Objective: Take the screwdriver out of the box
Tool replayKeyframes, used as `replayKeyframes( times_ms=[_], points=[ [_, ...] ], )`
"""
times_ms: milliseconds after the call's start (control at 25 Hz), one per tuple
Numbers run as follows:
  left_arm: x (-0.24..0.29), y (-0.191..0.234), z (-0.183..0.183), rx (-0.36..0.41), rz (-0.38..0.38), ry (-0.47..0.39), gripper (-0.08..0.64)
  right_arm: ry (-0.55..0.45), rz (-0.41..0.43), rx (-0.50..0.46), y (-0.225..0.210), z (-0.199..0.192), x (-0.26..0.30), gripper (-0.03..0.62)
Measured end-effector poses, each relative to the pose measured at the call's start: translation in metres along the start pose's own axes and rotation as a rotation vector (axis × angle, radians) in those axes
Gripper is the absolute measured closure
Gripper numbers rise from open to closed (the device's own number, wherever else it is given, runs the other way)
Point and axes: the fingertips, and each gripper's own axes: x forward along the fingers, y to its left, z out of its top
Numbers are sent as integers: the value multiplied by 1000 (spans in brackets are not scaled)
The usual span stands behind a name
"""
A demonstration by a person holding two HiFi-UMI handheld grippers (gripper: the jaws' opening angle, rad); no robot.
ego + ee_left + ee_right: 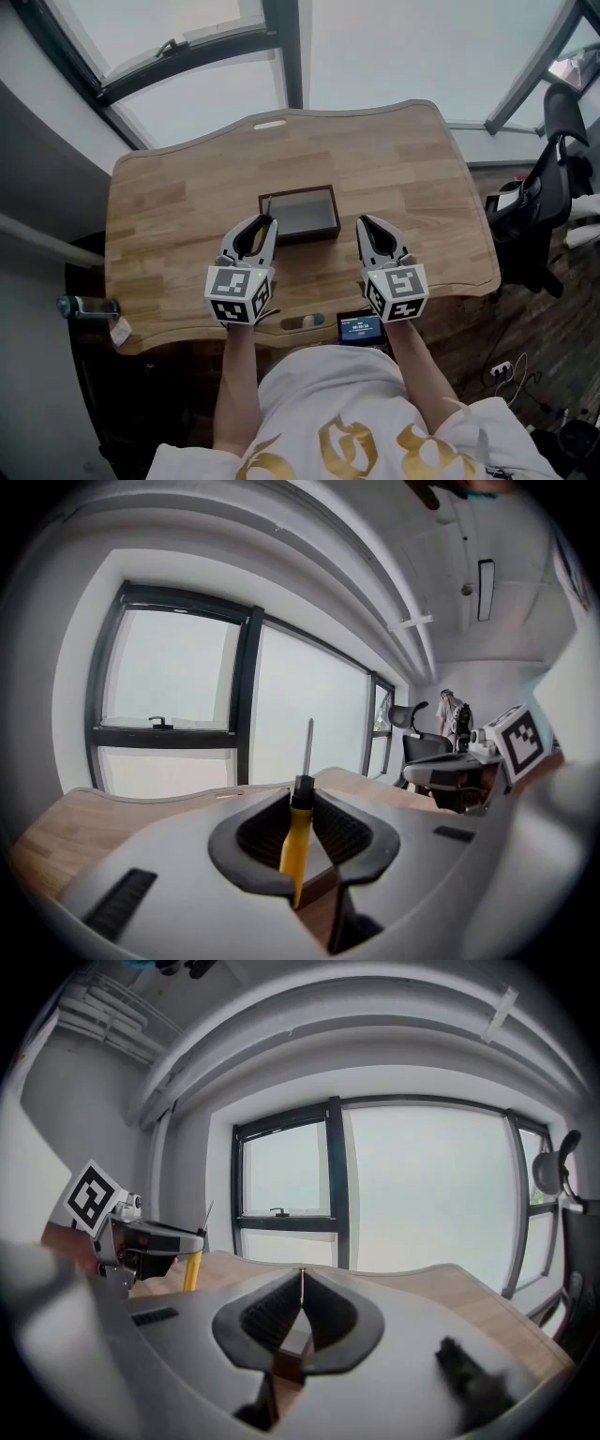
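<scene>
My left claw (304, 797) pinches the screwdriver (298, 829) by the black collar at the top of its yellow handle. Its long axis stands nearly upright, metal tip up and handle down, by the near left corner of the box (309, 232). My right claw (301, 1279) is pressed together, empty.

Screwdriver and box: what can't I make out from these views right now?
- Screwdriver tip: too small in the left gripper view to tell its type. The handle's lower end is hidden between the left tongs.
- Box inside: in the head view the left tongs cover its near left corner. Neither gripper view looks into it.
- Screen at the table edge: its print is too small to read in the head view.
</scene>
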Motion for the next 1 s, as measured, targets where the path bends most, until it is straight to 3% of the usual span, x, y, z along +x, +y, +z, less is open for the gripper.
replayKeyframes(
  times_ms=[1000],
  points=[
    [-9, 0, -3, 0, 5, -7, 482, 7, -18, -7, 4, -6, -11, 560]
  ],
)
